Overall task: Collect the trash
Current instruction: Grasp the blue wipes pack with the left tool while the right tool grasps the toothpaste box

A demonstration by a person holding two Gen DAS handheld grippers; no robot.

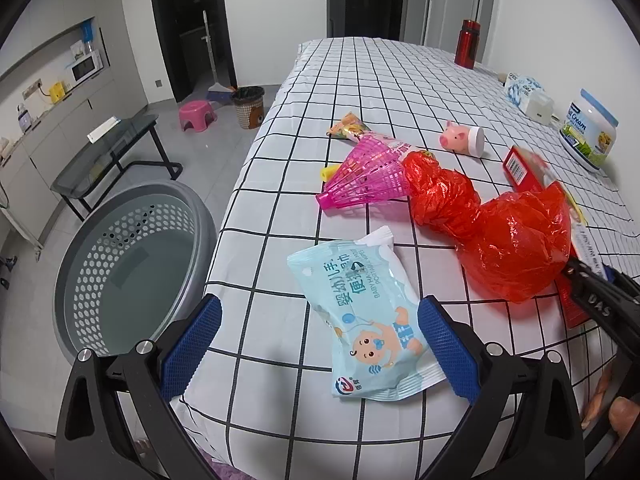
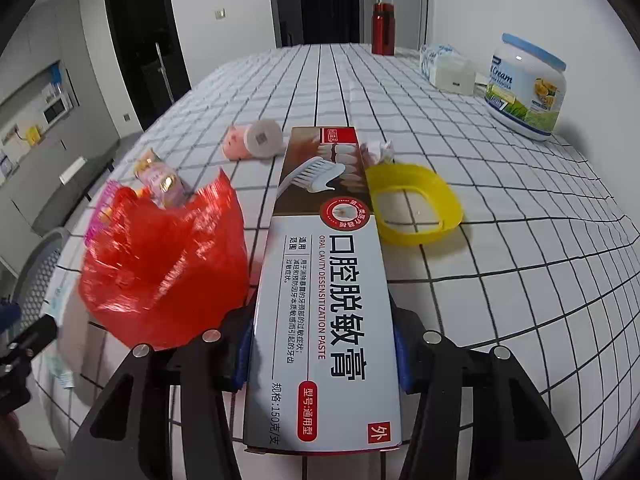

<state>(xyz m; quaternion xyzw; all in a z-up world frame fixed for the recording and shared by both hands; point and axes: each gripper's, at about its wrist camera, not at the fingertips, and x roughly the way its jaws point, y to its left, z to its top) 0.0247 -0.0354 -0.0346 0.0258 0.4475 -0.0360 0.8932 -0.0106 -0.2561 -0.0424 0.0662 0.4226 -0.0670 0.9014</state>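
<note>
Toothpaste box [image 2: 324, 300] sits clamped in the right tongs [image 2: 322, 354]: light, stiff card, best held by its long sides. Left tongs [image 1: 316, 344] gape wide over a soft, slippery wipes packet [image 1: 360, 316].

The left wrist view looks forward and steeply down along its hand-held gripper [image 1: 318, 354] from over the counter's [image 1: 360, 80] near edge, close to the surface, facing the far edge and the room to the left beyond the counter's left edge. The right wrist view rides its own hand-held gripper [image 2: 322, 354] near the same edge, further right, tilted down alike and facing the far edge. Both views share the counter's middle: the red plastic bag [image 1: 500, 232] [image 2: 168, 264], the pig toy [image 1: 456, 136] [image 2: 236, 142], the red bottle [image 1: 467, 42] [image 2: 383, 28] at the far edge and the cream jar [image 1: 590, 130] [image 2: 526, 88] by the right edge.
</note>
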